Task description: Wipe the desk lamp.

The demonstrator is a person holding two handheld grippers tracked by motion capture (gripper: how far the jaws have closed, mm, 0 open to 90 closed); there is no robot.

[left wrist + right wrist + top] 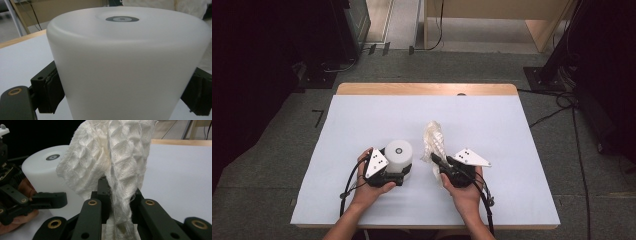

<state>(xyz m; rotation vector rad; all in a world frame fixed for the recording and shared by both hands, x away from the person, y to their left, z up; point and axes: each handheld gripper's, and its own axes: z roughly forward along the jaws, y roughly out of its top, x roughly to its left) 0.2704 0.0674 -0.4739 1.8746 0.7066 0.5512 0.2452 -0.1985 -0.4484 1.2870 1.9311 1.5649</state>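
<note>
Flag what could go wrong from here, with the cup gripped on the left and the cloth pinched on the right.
1. The white cup stands upside down, tapered and smooth, between the left gripper pads; it might slip as it is moved.
2. The right gripper pinches just a narrow fold of the waffle cloth; the loose part could sag, snag the jaws or pull free.

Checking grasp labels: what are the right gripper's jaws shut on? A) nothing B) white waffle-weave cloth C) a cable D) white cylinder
B: in the right gripper view the white waffle-weave cloth is pinched between the closed jaws of the right gripper, rising above them.
</note>
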